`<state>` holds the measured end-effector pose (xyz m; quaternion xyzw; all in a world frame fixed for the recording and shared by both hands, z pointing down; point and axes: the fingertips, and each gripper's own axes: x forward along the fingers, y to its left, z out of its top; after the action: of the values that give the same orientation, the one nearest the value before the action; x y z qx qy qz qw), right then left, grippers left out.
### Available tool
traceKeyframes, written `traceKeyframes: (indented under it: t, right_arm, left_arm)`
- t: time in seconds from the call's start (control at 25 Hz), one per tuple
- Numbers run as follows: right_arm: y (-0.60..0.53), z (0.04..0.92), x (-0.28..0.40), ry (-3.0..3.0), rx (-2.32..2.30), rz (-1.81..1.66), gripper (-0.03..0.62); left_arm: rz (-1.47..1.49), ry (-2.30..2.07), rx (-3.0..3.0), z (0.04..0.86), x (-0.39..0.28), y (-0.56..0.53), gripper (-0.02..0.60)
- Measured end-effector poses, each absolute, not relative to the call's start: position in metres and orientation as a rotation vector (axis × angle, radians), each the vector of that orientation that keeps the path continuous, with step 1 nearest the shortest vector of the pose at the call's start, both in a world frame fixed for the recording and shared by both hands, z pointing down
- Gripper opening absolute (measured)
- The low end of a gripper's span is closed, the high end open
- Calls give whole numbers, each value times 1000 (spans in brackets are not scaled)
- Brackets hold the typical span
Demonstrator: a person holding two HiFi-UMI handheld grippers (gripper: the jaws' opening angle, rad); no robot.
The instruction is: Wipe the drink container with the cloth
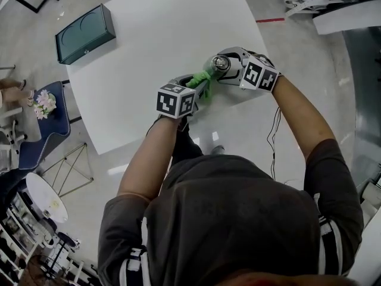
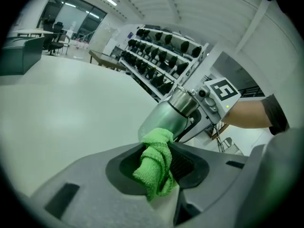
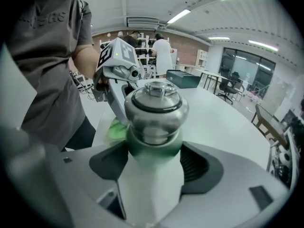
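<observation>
Head view hides both grips behind marker cubes; gripper views show left claw [image 2: 157,161] pinching green cloth [image 2: 153,172] against drink container [image 2: 164,118], right claw [image 3: 154,161] clamping its body, over bench [image 1: 166,28].

No legible lettering; only square black-and-white markers on the left cube [image 1: 176,100] and right cube [image 1: 259,75].

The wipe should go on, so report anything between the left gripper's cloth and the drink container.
Nothing visible does. The green cloth, clamped in the left gripper, appears to lie directly against the lower side of the drink container, which the right gripper holds tilted above the white table.
</observation>
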<state>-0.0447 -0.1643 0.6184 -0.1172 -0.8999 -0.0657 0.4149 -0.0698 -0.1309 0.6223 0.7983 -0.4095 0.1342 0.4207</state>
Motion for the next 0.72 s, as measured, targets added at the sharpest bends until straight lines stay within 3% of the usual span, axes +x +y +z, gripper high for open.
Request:
traceKeyframes:
  t: [0.2, 0.36, 0.52, 0.72]
  right_arm:
    - [-164, 619, -49, -2297, -168, -60, 331]
    - [-178, 616, -46, -2371, 20, 251, 330]
    - [-188, 617, -45, -2398, 164, 544, 330]
    - [-184, 626, -49, -2375, 207, 647, 325]
  left_arm:
    - [449, -1098, 1987, 642, -85, -136, 103]
    - [511, -1159, 2009, 641, -95, -155, 103]
    - [476, -1153, 2065, 615, -100, -167, 103]
    - [430, -1086, 2165, 581, -93, -175, 103]
